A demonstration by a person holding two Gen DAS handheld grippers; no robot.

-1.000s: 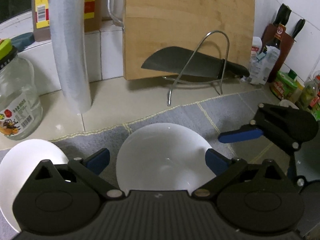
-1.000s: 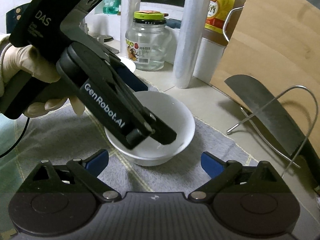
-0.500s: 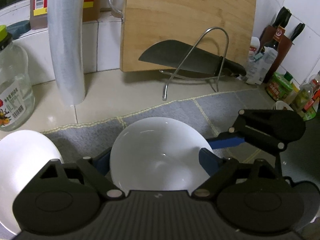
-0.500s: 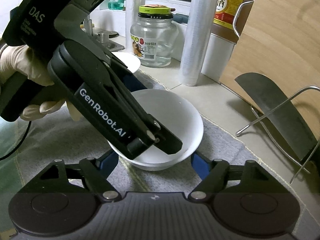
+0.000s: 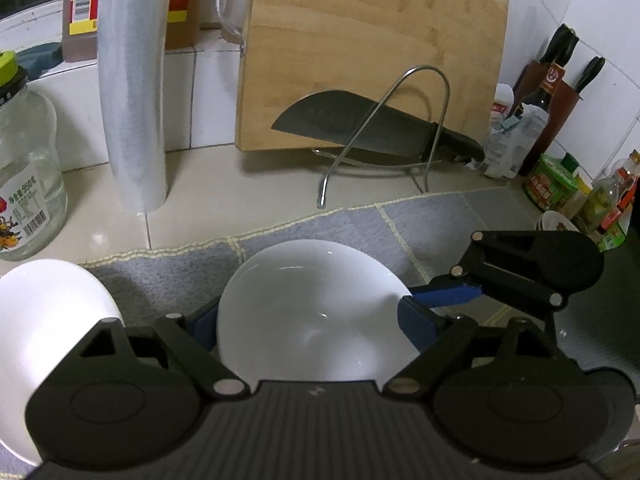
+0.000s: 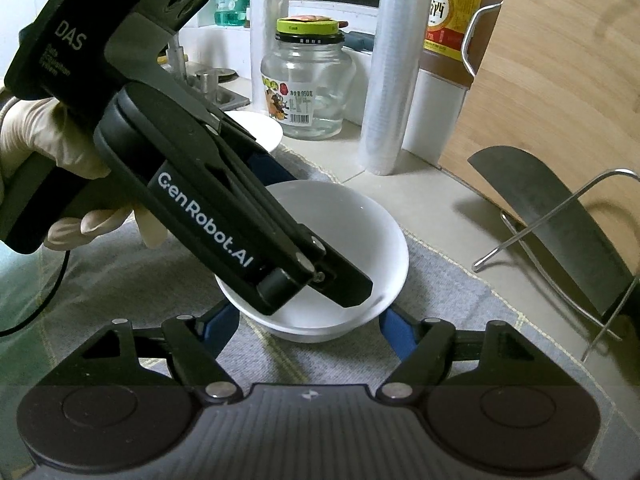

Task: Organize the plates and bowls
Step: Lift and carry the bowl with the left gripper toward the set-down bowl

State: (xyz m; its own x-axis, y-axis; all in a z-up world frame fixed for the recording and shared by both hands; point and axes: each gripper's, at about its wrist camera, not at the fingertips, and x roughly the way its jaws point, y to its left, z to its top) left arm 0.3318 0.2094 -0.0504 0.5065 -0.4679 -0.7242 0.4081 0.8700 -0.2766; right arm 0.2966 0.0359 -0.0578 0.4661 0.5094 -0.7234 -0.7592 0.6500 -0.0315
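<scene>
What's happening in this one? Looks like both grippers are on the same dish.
Yes. A person holds a gripper in each hand, and the left gripper and right gripper are both closed on the sides of one white bowl, which sits on the grey cloth. A second white bowl sits untouched to its left. The cleaver rests in its wire stand.

Dim, cool indoor light, soft shadows, faint glare on glazed surfaces, fisheye-bent, dark-cornered edges

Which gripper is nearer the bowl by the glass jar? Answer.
Left. The left gripper, jaws shut on the middle bowl, sits beside the jar-side bowl; the right gripper is at the middle bowl's far side.
</scene>
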